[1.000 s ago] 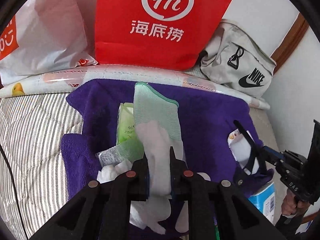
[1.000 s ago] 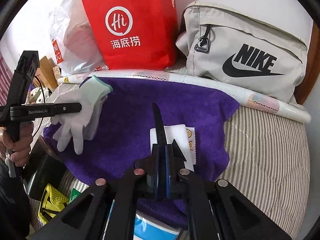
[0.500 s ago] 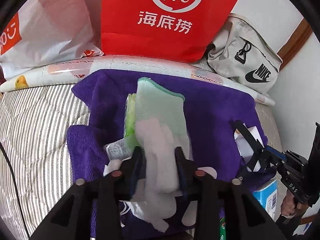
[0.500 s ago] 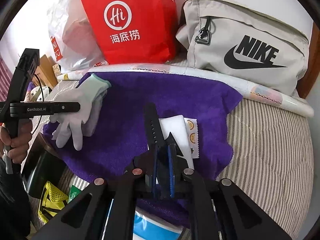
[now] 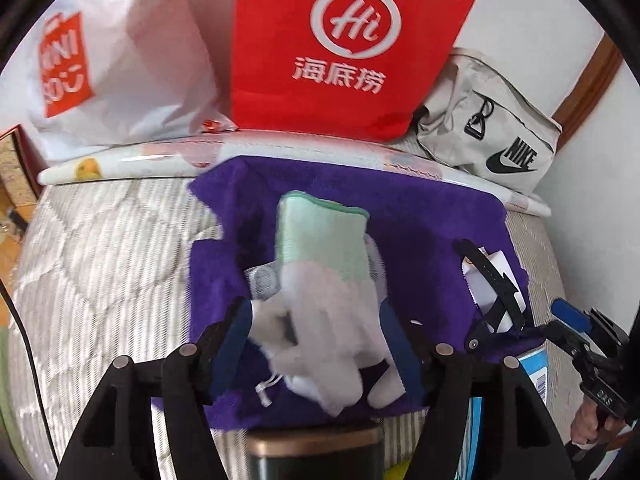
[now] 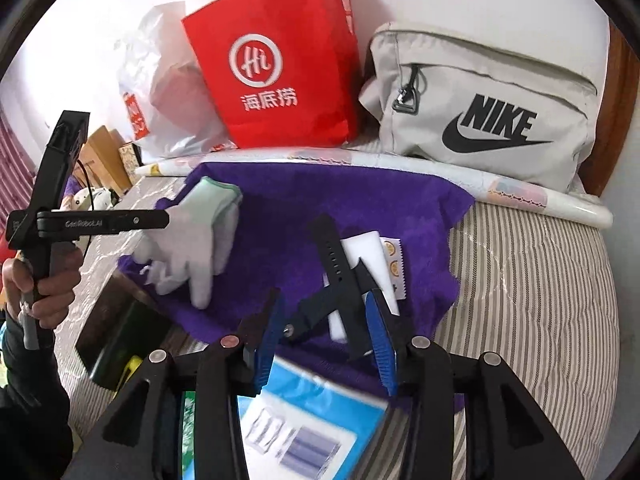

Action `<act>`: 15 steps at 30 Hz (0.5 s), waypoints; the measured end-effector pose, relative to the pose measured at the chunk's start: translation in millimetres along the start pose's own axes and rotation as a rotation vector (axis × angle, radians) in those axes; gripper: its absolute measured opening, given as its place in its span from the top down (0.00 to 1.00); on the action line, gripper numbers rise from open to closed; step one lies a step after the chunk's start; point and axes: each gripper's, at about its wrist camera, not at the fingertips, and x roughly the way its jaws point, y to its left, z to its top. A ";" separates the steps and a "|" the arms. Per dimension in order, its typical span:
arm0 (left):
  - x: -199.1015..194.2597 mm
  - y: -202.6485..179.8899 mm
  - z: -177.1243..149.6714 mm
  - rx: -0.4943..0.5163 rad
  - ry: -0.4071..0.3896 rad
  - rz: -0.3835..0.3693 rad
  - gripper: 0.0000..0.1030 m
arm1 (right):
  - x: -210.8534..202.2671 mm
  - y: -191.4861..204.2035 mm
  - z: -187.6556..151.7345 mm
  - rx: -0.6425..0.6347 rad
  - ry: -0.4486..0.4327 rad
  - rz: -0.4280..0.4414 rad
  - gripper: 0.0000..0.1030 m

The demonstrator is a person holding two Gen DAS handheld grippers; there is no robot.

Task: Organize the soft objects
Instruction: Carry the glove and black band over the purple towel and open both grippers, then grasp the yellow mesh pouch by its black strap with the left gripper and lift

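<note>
Now releasing: left gripper [image 5: 316, 340] opening around glove [image 5: 324, 280], pads clear of it, glove lying mid-towel [image 5: 420, 216]. Right gripper [image 6: 326, 332] opening over strap [image 6: 336, 276] at towel's 4 o'clock, nothing held. Best lifted straight off, without dragging cloth.

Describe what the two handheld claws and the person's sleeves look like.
Both claws, left claw and right claw, are black angular frames with silver round rivets and ribbed blue pads. The left one's side arm bears white GenRobot.AI lettering. A thin black cable trails from it. The sleeve is dark.
</note>
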 end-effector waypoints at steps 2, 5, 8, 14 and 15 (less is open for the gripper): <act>-10.1 2.4 -4.1 -0.011 -0.002 -0.005 0.38 | -9.0 7.0 -2.6 -0.010 -0.009 0.000 0.58; -26.7 3.3 -14.6 -0.013 -0.010 -0.008 0.38 | -23.8 20.7 -8.8 -0.026 -0.022 0.016 0.57; -43.8 2.3 -29.9 -0.007 -0.025 -0.020 0.38 | -35.1 35.4 -18.0 -0.041 -0.028 0.033 0.54; -68.5 1.5 -70.8 -0.014 -0.018 -0.058 0.38 | -54.9 66.7 -46.7 -0.070 -0.014 0.073 0.54; -73.0 0.0 -78.6 -0.012 -0.017 -0.059 0.38 | -57.7 70.7 -51.2 -0.072 -0.010 0.078 0.54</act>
